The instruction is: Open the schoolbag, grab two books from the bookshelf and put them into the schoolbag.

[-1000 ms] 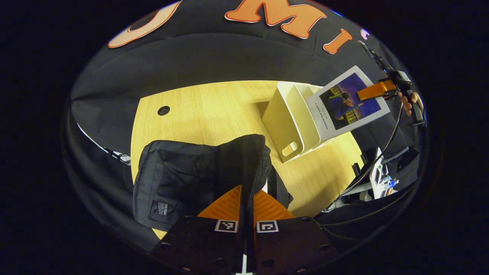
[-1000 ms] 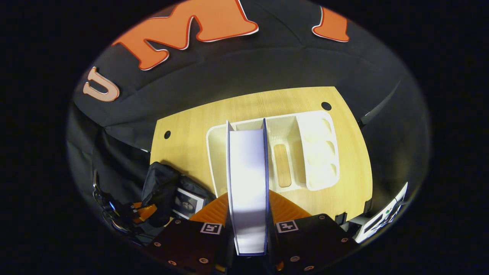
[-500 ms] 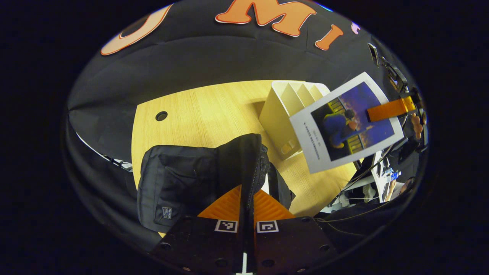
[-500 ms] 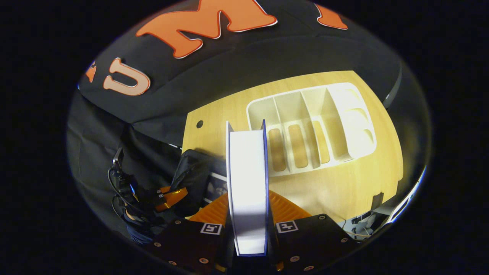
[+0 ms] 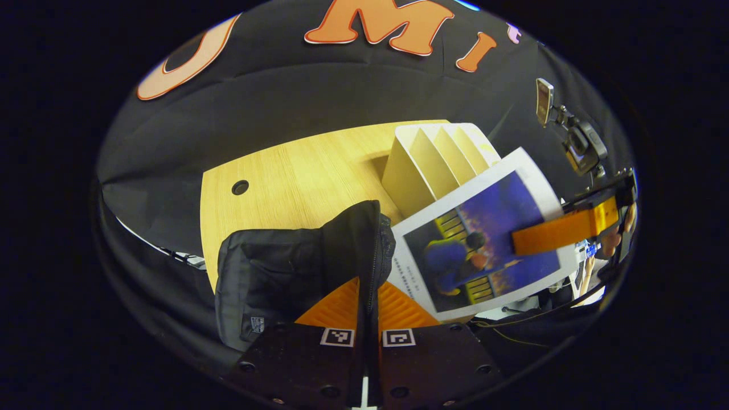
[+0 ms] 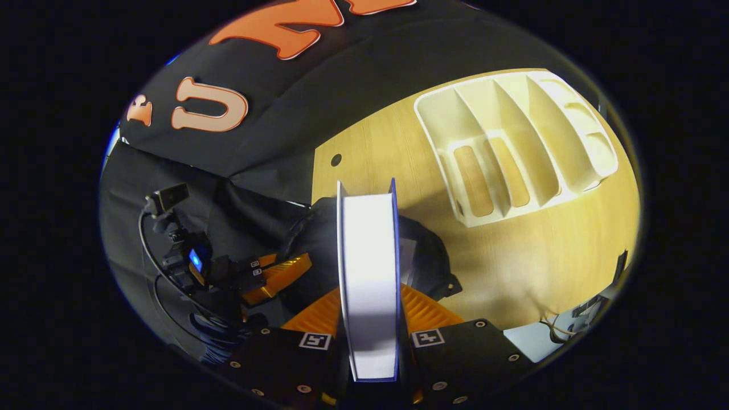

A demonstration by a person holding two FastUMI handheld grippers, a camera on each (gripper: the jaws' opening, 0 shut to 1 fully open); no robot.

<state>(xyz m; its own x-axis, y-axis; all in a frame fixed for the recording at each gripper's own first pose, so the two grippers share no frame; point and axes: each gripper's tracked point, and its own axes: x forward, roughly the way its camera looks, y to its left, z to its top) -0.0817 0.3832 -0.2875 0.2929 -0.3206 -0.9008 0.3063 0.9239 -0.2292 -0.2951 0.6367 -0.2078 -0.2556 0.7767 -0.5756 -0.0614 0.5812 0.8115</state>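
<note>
Right gripper point(image 6: 370, 319), above the schoolbag point(image 5: 285, 273), clamps the book point(image 5: 484, 239); left gripper point(image 5: 367, 307) pinches the bag's zipper edge.

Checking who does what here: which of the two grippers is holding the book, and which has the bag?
The right gripper holds the book, both fingers clamped on its covers. The left gripper is shut on the black schoolbag's zipper edge, holding the bag open.
</note>
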